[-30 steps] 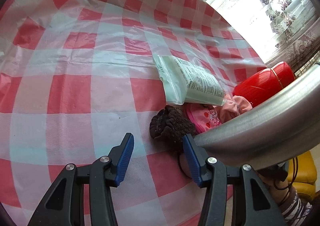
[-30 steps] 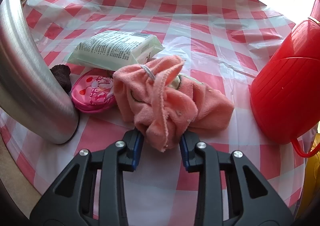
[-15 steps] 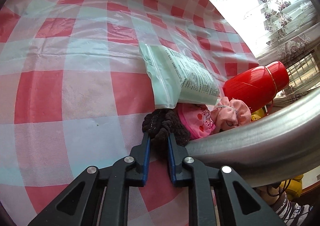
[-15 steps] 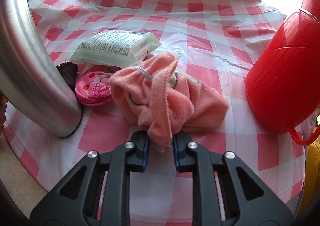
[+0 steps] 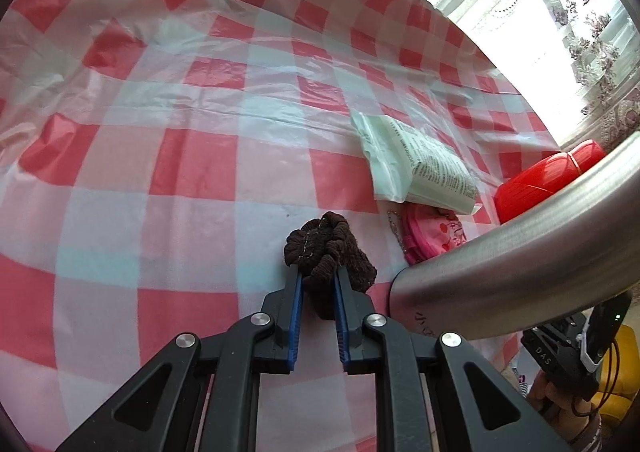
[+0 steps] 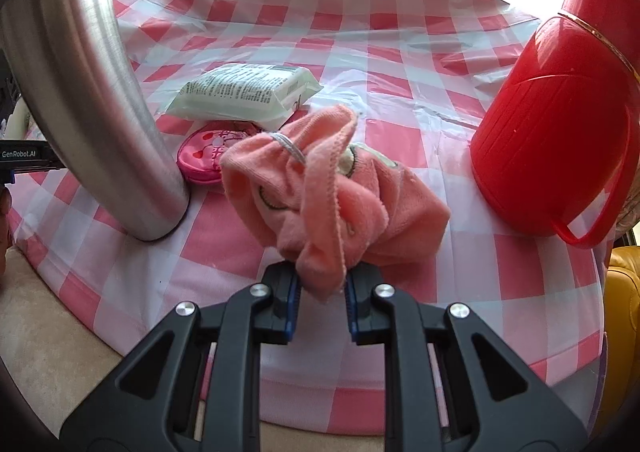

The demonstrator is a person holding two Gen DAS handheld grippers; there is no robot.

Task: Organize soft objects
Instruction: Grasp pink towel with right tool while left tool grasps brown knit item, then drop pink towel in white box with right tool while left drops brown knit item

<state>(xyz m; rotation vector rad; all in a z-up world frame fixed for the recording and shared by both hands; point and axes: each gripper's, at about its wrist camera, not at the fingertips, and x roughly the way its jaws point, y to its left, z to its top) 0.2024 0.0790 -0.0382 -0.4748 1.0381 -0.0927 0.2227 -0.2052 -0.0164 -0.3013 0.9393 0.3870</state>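
A dark brown knitted scrunchie point(image 5: 326, 248) lies on the red-and-white checked tablecloth, and my left gripper point(image 5: 317, 279) is shut on its near end. In the right wrist view a peach-pink terry cloth point(image 6: 320, 188) with a hair tie around it is bunched up, its near fold pinched in my right gripper point(image 6: 322, 284), which is shut on it. A pink pouch with a cartoon print point(image 5: 434, 234) point(image 6: 204, 152) rests beside a pale green wipes pack point(image 5: 416, 164) point(image 6: 244, 96).
A tall steel cylinder point(image 5: 520, 264) point(image 6: 84, 92) stands between the two grippers, close to the table's near edge. A red plastic jug point(image 6: 560, 132) point(image 5: 548, 176) stands at the right. The tablecloth point(image 5: 160, 132) spreads wide to the left; a yellow seat point(image 6: 624, 292) lies beyond the edge.
Both grippers went from open to shut: the left on the brown scrunchie, the right on the pink cloth. The left view has since drawn back, with the scrunchie pulled away from the pouch.
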